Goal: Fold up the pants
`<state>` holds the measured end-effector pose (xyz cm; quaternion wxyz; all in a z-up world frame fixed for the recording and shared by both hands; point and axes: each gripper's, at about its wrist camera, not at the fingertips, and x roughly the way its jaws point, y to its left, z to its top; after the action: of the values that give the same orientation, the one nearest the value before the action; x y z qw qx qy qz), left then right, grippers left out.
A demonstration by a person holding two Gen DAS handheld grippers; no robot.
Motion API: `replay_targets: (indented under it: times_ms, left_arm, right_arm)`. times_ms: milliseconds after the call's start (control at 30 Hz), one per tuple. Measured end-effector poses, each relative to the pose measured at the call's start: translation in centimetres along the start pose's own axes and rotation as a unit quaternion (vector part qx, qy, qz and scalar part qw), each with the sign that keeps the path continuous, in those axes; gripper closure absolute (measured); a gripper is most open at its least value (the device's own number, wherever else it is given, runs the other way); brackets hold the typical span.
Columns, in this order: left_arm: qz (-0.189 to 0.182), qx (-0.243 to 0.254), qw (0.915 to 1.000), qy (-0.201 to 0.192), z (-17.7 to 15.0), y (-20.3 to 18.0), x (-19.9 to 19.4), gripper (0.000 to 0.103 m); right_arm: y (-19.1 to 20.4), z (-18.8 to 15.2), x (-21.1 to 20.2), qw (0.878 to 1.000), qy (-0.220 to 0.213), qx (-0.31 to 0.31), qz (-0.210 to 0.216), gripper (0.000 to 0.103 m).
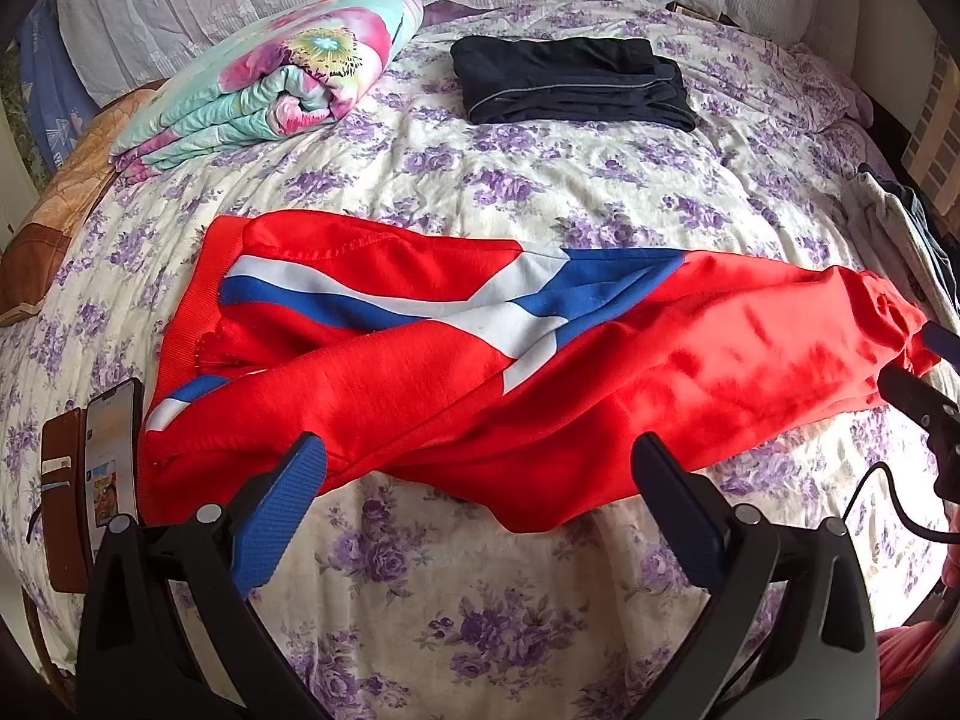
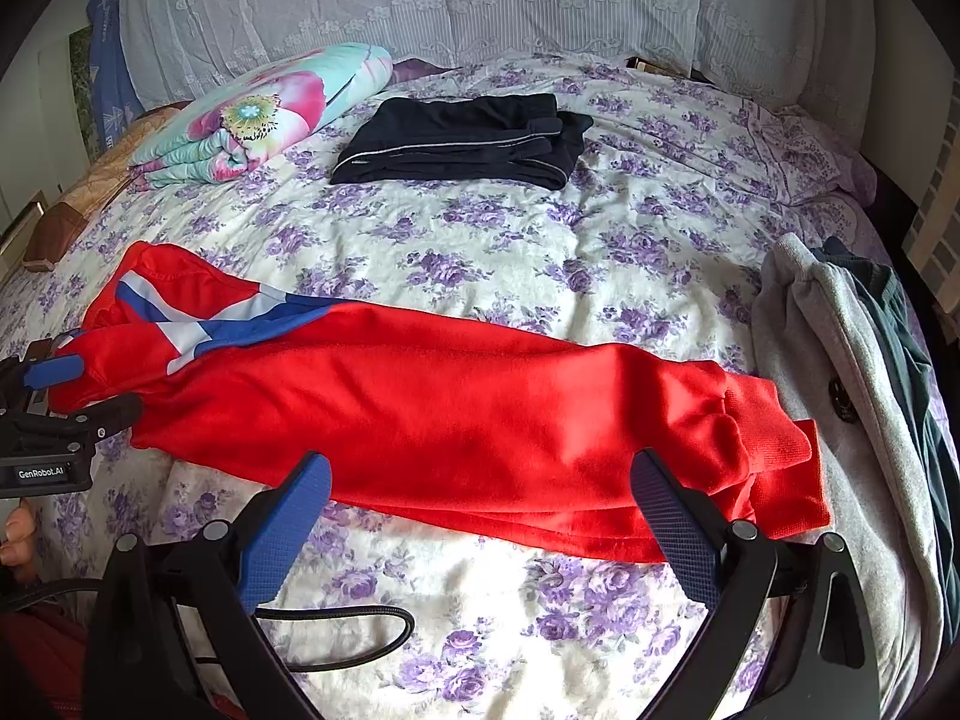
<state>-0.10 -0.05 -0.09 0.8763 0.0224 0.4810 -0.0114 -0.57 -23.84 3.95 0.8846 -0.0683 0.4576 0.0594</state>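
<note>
Red pants (image 1: 480, 372) with blue and white stripes lie lengthwise across the floral bed, legs stacked one on the other, waistband at the left and cuffs at the right. They also show in the right wrist view (image 2: 456, 414). My left gripper (image 1: 480, 450) is open and empty, just in front of the pants' near edge by the waist end. My right gripper (image 2: 480, 468) is open and empty, at the near edge by the cuff end (image 2: 774, 462). Each gripper shows at the edge of the other's view.
Folded dark pants (image 1: 570, 84) lie at the far middle of the bed. A folded floral quilt (image 1: 270, 78) lies far left. A grey and dark clothing pile (image 2: 852, 372) lies at the right. A phone in a brown wallet case (image 1: 108, 462) lies left. A black cable (image 2: 360, 630) trails near me.
</note>
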Motion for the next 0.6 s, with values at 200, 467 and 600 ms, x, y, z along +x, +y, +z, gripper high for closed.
replay_targets:
  times_ms: [200, 467, 600]
  left_arm:
    - [0.0, 0.0, 1.0, 0.0, -0.02, -0.01, -0.02, 0.004]
    - [-0.003, -0.002, 1.0, 0.0, -0.06, 0.03, -0.06, 0.004]
    - [-0.004, -0.003, 1.0, 0.0, -0.02, 0.02, -0.04, 0.004]
  right_arm:
    - [0.01, 0.0, 0.05, 1.0, 0.0, 0.0, 0.0, 0.003]
    - [0.06, -0.03, 0.1, 1.0, 0.001, 0.0, 0.0, 0.003]
    - [0.05, -0.03, 0.12, 1.0, 0.001, 0.001, 0.0, 0.003]
